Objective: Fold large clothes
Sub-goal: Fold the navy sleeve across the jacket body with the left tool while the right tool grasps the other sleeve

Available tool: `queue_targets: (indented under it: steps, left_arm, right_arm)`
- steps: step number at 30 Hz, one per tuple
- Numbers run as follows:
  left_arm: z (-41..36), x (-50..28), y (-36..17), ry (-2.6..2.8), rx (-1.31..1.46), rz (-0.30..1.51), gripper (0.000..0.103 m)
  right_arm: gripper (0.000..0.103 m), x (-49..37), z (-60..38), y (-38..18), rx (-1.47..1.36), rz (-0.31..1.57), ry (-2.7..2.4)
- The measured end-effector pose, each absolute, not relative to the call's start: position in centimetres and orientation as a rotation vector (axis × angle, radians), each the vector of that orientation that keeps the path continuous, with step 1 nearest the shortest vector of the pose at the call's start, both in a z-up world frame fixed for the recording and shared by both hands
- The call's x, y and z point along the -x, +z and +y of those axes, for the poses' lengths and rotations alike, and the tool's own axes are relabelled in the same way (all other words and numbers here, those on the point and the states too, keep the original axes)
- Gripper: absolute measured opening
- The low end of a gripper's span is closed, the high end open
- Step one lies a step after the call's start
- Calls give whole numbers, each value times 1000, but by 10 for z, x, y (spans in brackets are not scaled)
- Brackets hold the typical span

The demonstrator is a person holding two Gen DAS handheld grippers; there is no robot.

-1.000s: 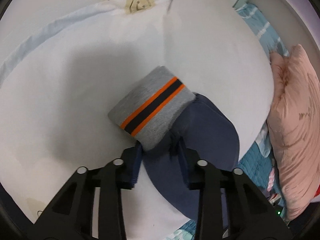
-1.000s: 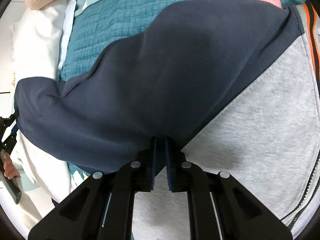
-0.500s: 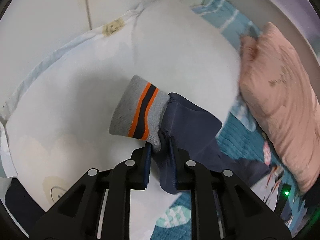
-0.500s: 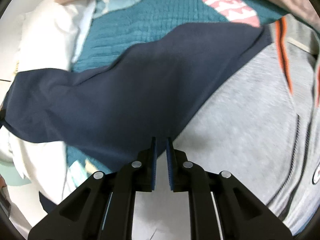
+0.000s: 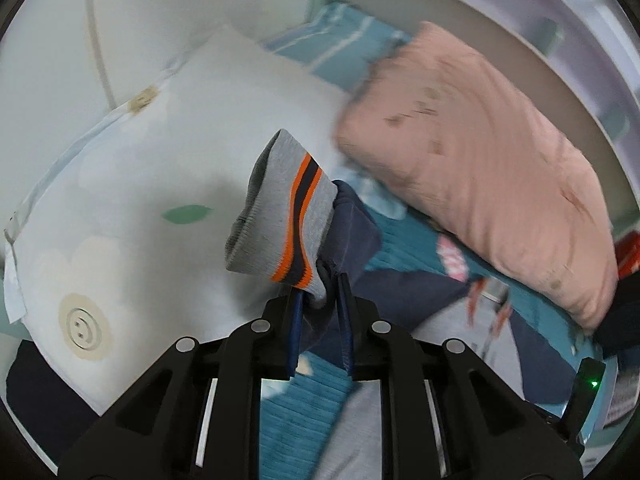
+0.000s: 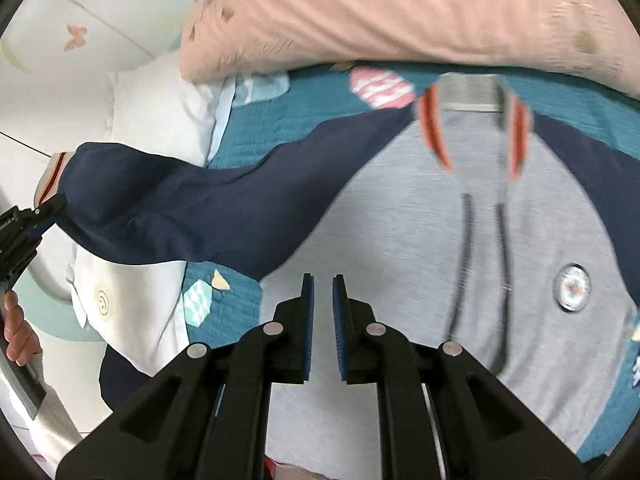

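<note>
A grey zip jacket with navy sleeves lies front up on the teal bedspread. My left gripper is shut on the sleeve end, where the grey cuff with orange and navy stripes joins the navy sleeve. It holds the cuff lifted over the white pillow. In the right wrist view the same sleeve stretches left to the left gripper. My right gripper hovers above the jacket's lower front, its jaws a narrow gap apart and holding nothing.
A white pillow with printed shapes lies at the left. A pink pillow lies along the headboard, also in the right wrist view. The teal bedspread surrounds the jacket. A hand shows at far left.
My left gripper closed on the sleeve cuff and lifted it, swinging right. My right gripper let go of the jacket's fabric and pulled back, so more of the jacket shows.
</note>
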State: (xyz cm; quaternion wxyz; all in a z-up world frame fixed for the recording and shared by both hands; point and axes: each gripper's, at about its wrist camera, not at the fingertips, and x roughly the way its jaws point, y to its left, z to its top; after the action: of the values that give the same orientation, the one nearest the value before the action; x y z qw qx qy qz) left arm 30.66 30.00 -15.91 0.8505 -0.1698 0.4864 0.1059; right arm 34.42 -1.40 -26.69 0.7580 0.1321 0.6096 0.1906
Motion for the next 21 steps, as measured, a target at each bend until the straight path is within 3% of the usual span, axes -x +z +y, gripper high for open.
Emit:
queue_targets:
  steps: [10,21]
  left_arm:
    - [150,-314,-136,44,282,1008,12]
    - [-9,-328,-150,-123,211,1048,11]
  right_arm:
    - [9,-291,-134,-247,-398,1249,307]
    - [9,-244,-250,-267,-555,1225,212]
